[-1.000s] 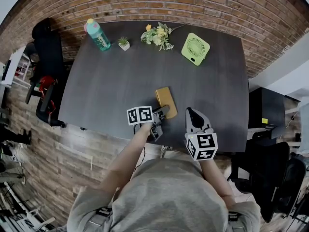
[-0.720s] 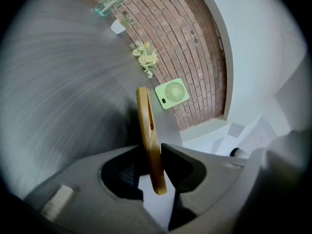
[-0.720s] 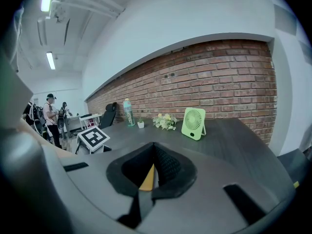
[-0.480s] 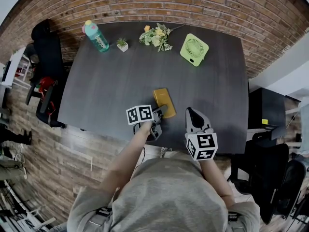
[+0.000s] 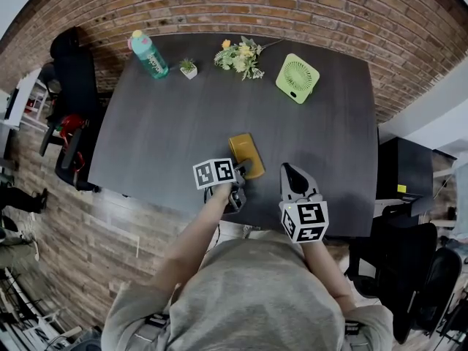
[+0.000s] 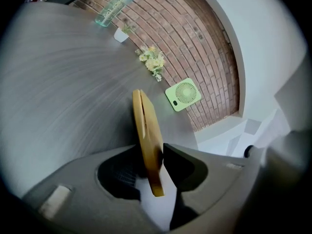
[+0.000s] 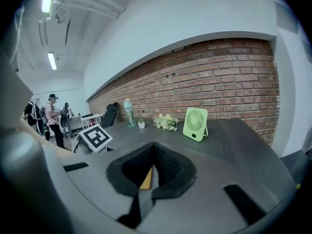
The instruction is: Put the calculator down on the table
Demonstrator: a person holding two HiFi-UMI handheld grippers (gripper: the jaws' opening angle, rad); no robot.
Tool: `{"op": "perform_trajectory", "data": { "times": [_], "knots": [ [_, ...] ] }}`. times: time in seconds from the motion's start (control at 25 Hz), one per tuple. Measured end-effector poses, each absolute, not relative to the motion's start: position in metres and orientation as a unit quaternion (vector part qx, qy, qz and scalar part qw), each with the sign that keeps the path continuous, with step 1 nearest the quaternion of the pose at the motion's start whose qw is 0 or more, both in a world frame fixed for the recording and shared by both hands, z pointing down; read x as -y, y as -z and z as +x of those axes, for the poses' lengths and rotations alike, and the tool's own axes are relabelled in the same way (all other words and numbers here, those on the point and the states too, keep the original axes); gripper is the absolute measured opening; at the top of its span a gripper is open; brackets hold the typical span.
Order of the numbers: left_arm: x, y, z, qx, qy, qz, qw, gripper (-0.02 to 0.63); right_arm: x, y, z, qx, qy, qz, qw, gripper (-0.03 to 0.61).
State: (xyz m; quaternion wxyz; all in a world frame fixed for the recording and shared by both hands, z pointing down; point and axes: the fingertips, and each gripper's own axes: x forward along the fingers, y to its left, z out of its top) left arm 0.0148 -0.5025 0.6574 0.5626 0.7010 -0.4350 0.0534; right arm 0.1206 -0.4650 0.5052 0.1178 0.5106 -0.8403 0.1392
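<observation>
The yellow calculator [image 5: 246,154] lies on the dark table [image 5: 168,115], its near end between the jaws of my left gripper [image 5: 245,170]. In the left gripper view the calculator [image 6: 146,130] shows edge-on, running away from the gripper [image 6: 153,155]. These jaws are opening and no longer press on it, though the right pad still sits right against it. My right gripper [image 5: 289,171] hovers by the table's near edge, to the right of the calculator, shut and holding nothing. Through its jaws [image 7: 152,172] a sliver of the calculator [image 7: 146,181] shows.
Along the far edge of the table stand a teal bottle [image 5: 148,53], a small potted plant [image 5: 189,67], a bunch of flowers [image 5: 240,55] and a green fan [image 5: 297,78]. A brick wall runs behind the table. Black chairs stand to the left [image 5: 69,72] and right [image 5: 409,262].
The calculator's far end has shifted slightly left on the table, and the left gripper has tipped a little. The right gripper has stayed where it was.
</observation>
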Motion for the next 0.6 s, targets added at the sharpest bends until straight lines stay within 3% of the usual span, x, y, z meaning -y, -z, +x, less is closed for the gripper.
{"op": "perform_trajectory", "data": {
  "times": [0.6],
  "knots": [
    [0.5031,-0.6601,0.0059,0.484,-0.131,0.685,0.528,0.163,0.4621,-0.5073,0.1129,0.842,-0.14,0.508,0.121,0.002]
  ]
}}
